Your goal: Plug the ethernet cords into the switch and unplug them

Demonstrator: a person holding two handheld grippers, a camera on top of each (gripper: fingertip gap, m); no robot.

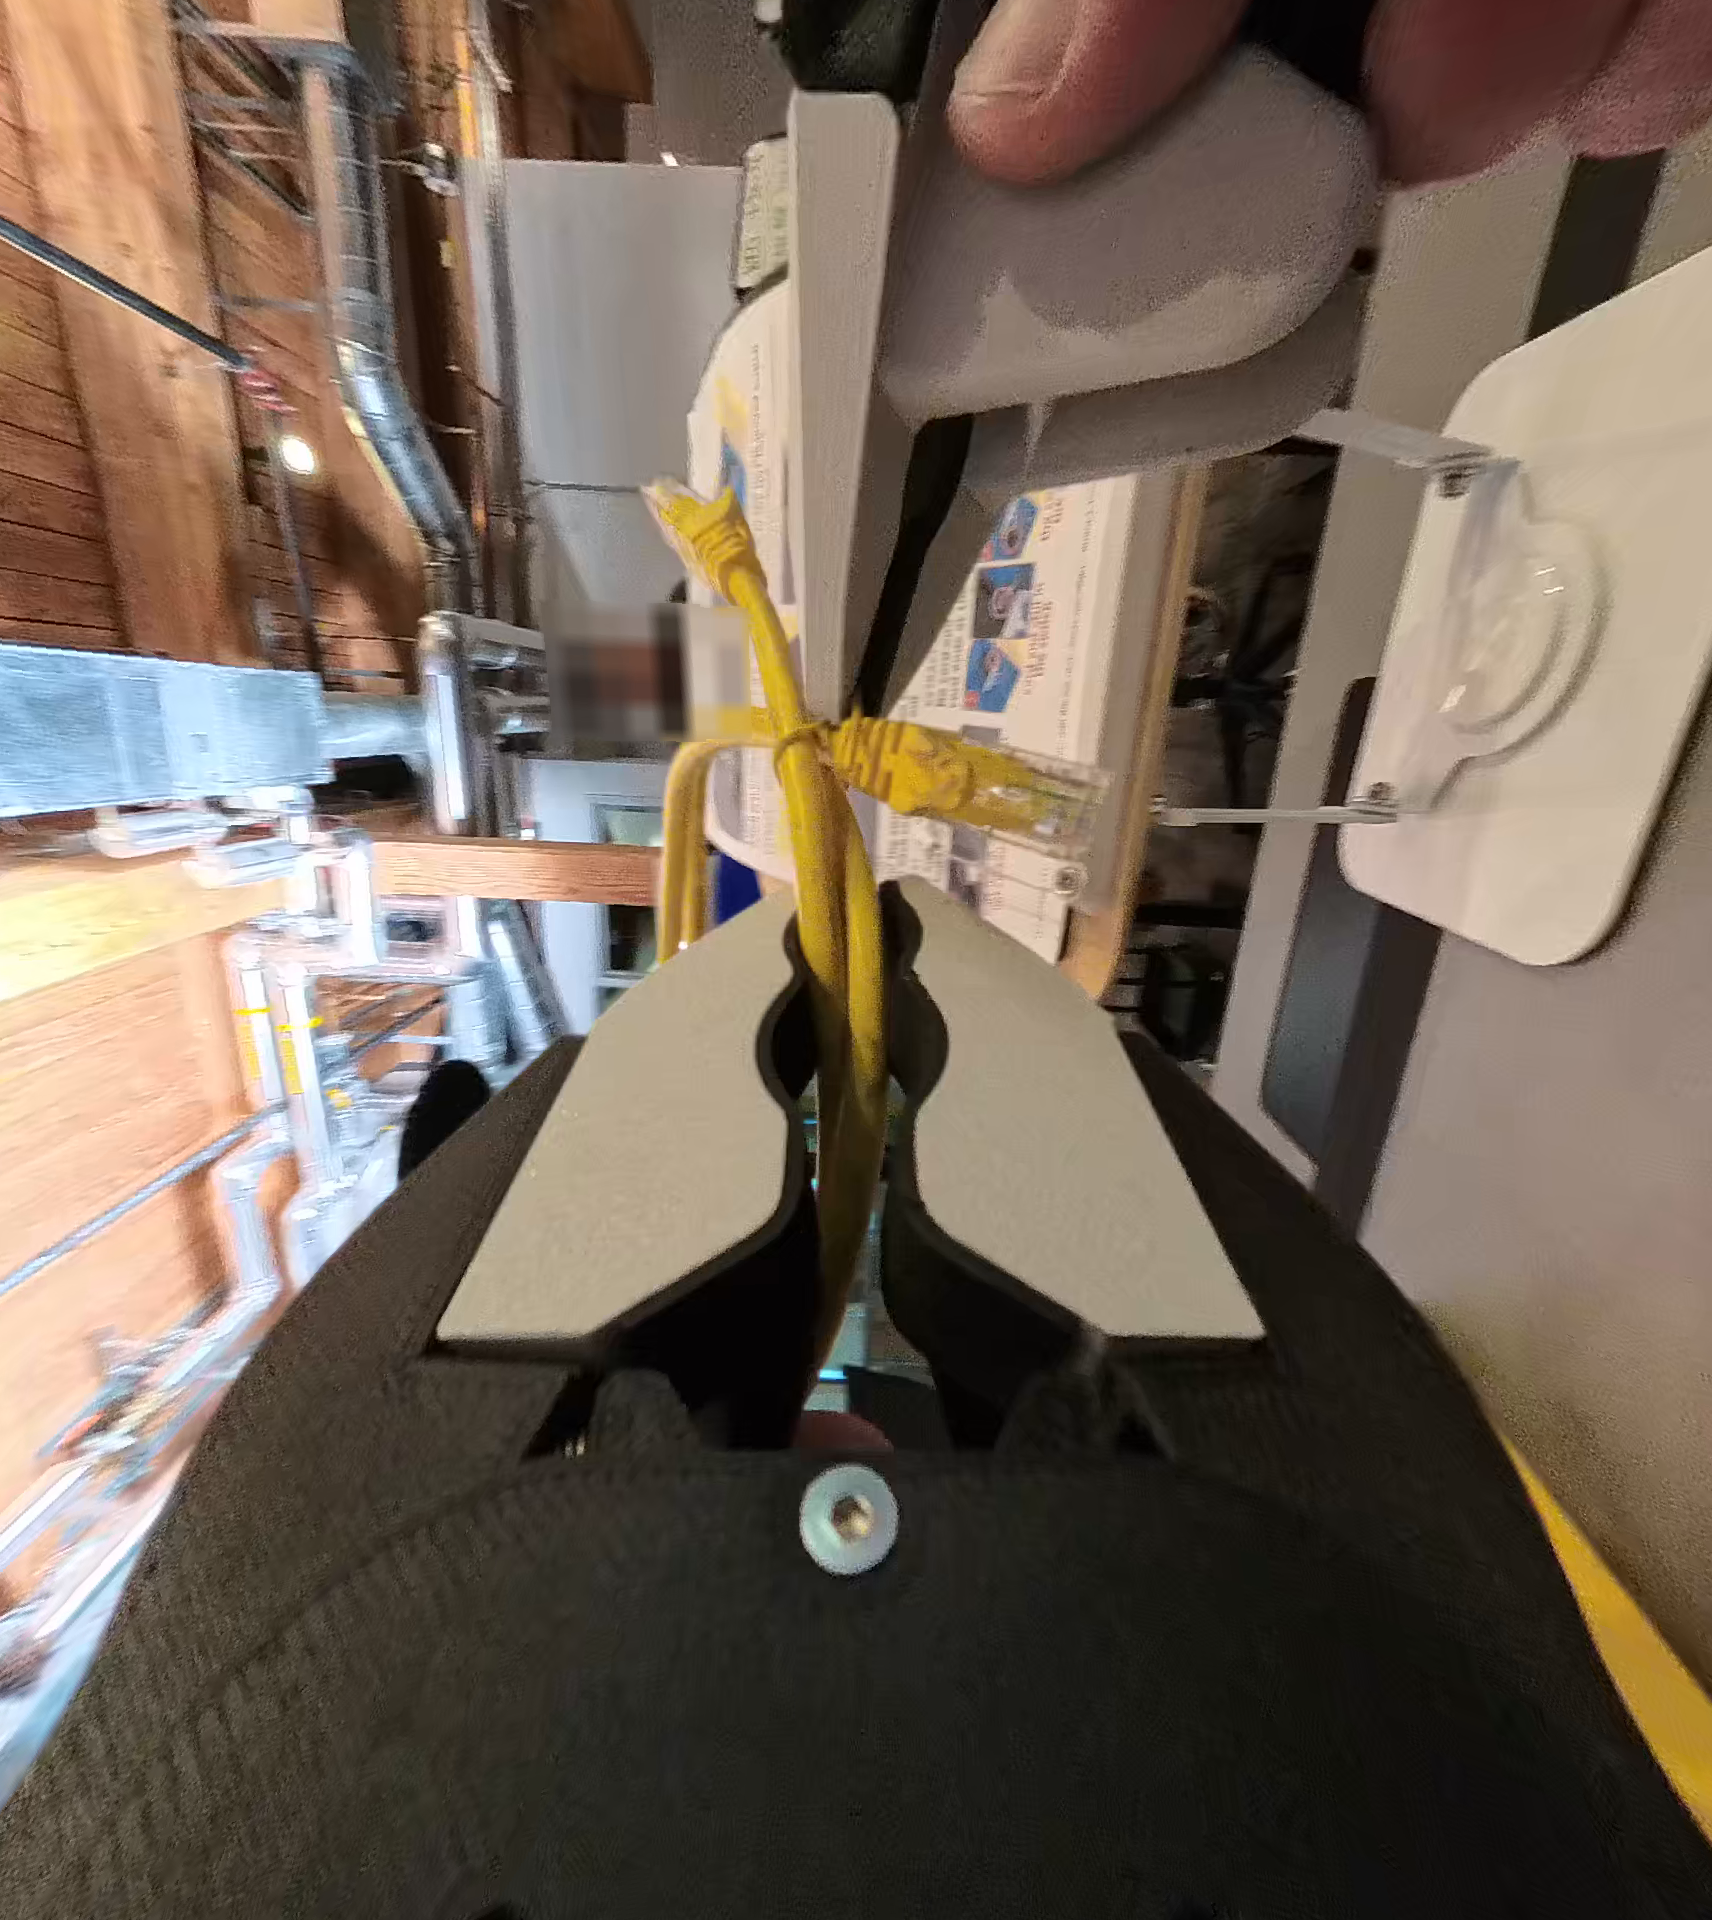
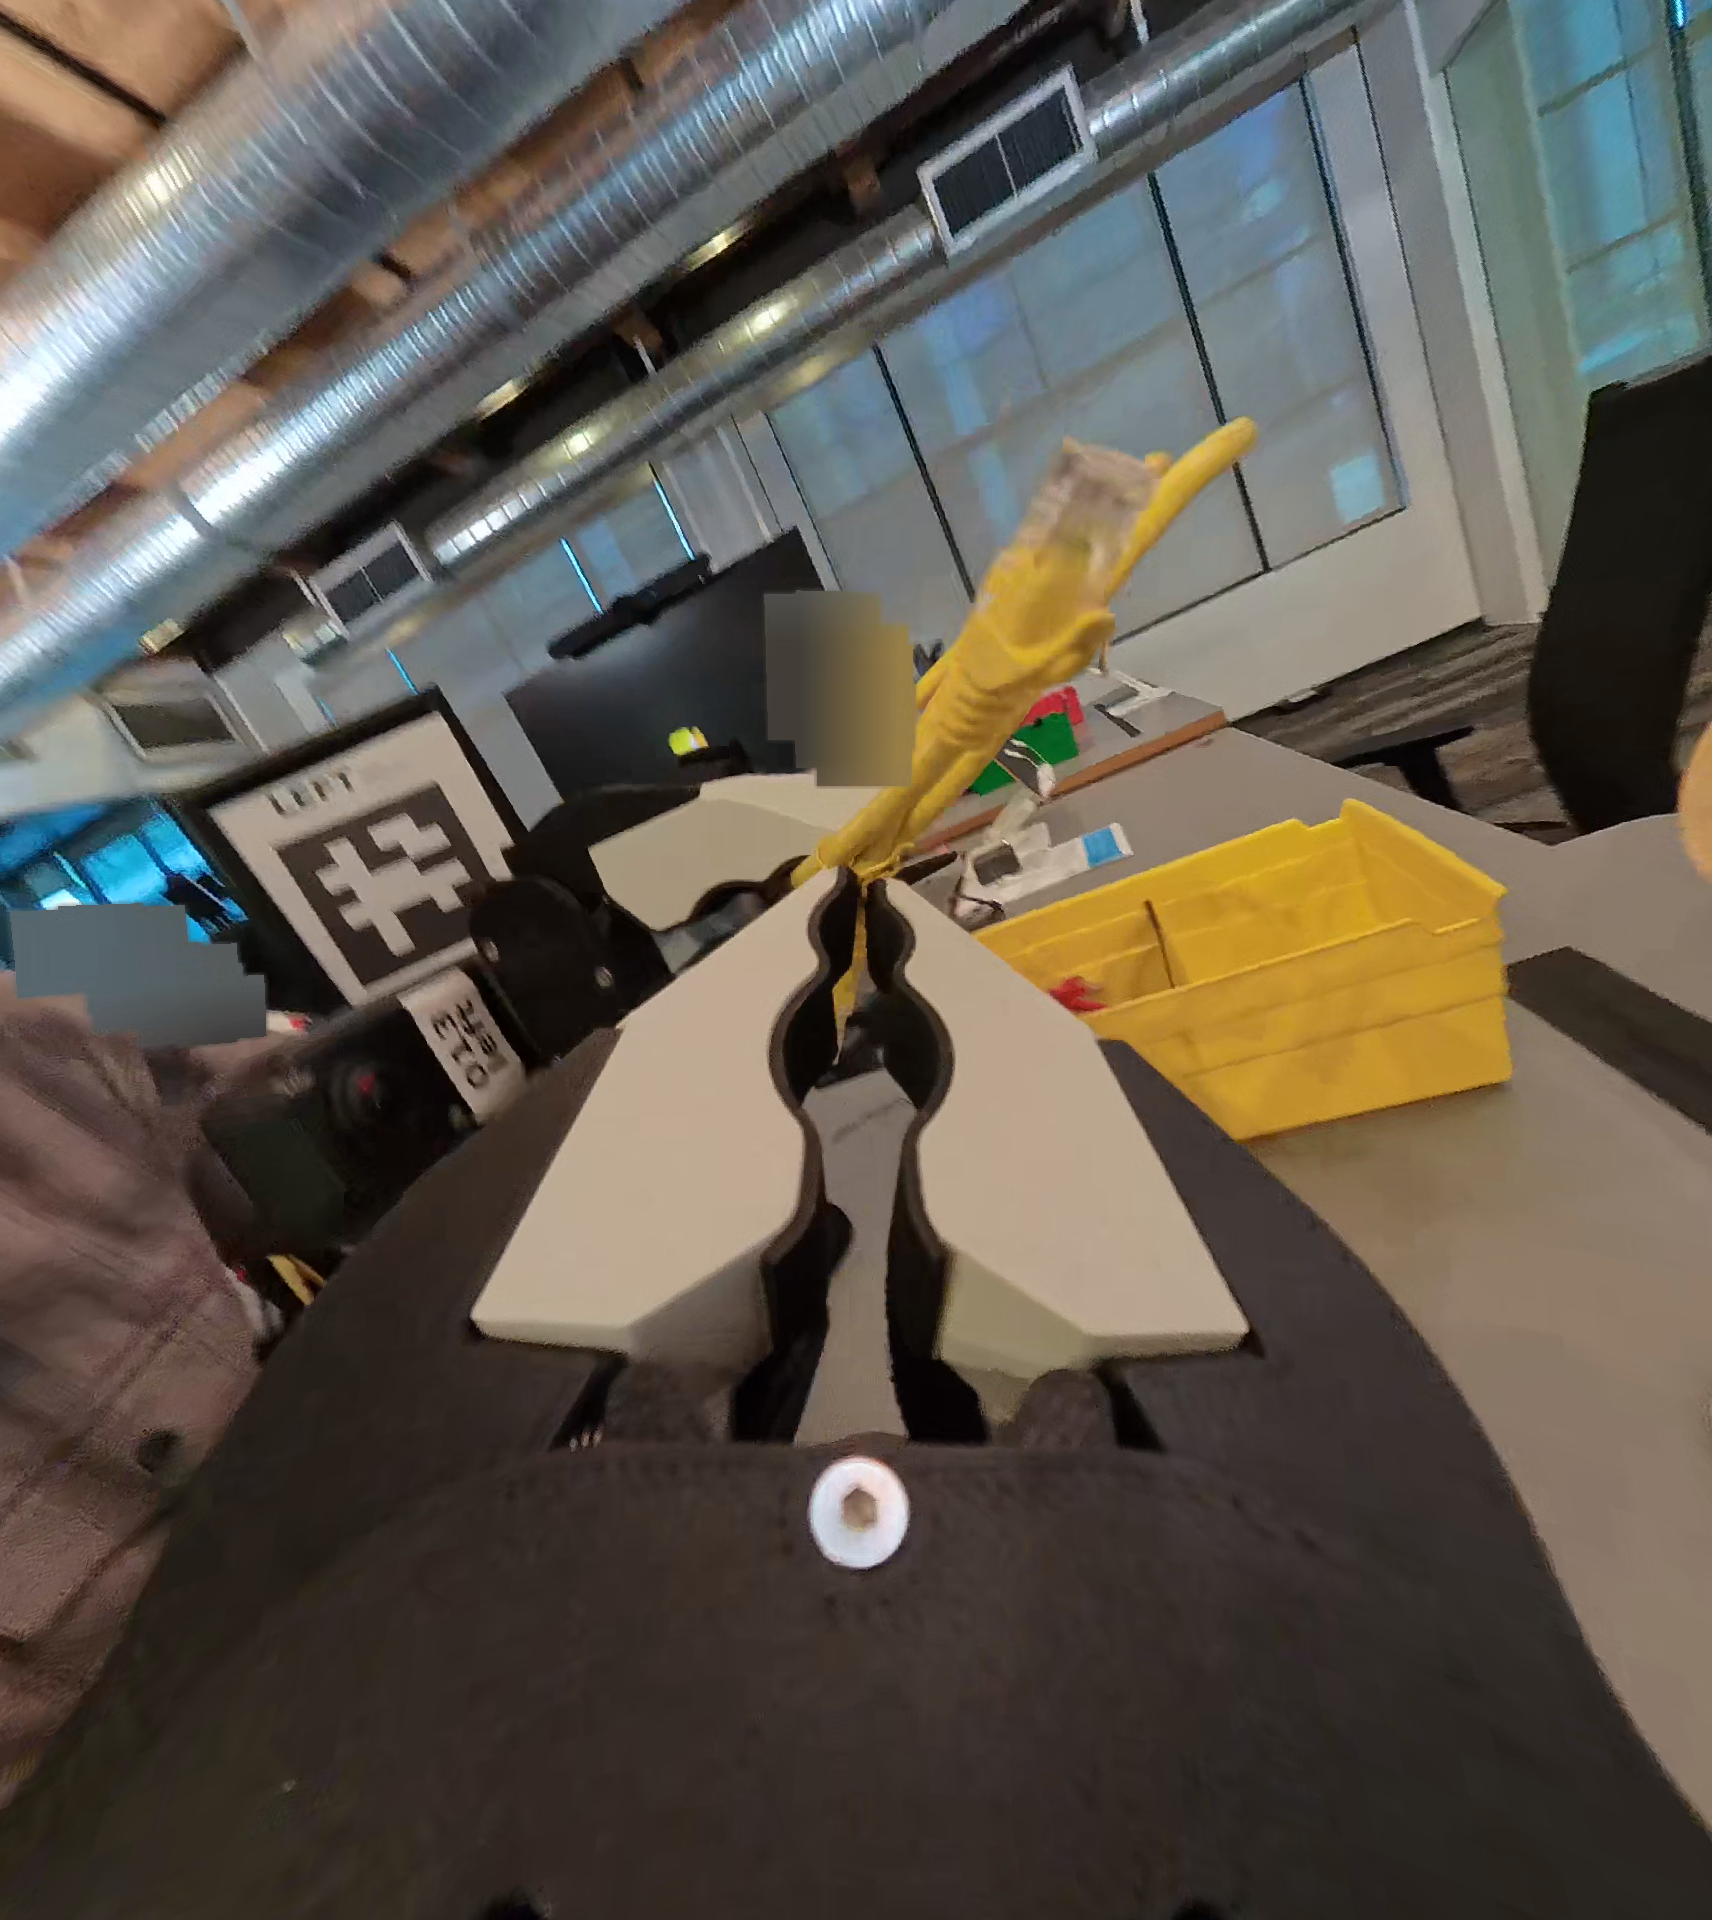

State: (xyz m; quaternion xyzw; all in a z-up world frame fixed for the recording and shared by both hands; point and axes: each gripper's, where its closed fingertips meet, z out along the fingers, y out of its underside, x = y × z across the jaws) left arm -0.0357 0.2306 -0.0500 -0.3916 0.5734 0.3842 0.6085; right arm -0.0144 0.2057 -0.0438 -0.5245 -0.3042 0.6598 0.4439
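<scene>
My left gripper [image 1: 847, 904] is shut on a coiled yellow ethernet cable [image 1: 836, 987], with the strands pressed between its pads. One clear plug [image 1: 1028, 795] sticks out to the right and another plug [image 1: 701, 520] points up. A thin yellow twist tie [image 1: 798, 740] binds the bundle just past my fingertips. My right gripper [image 2: 857, 894] is shut on a strip of that twist tie [image 2: 847, 977]. In the right wrist view the cable's boot [image 2: 997, 655] and a plug [image 2: 1091, 499] rise above my fingertips. The right gripper's fingers [image 1: 831, 416] reach down from the top of the left wrist view.
A stack of yellow bins [image 2: 1351, 935] stands on the grey table [image 2: 1454, 1299] to the right. A black chair [image 2: 1641, 582] is behind it. A white plate with a clear holder [image 1: 1610, 623] lies on the table. A person's sleeve [image 2: 21, 1351] is at left. Left and right tips are no more than a few centimetres apart.
</scene>
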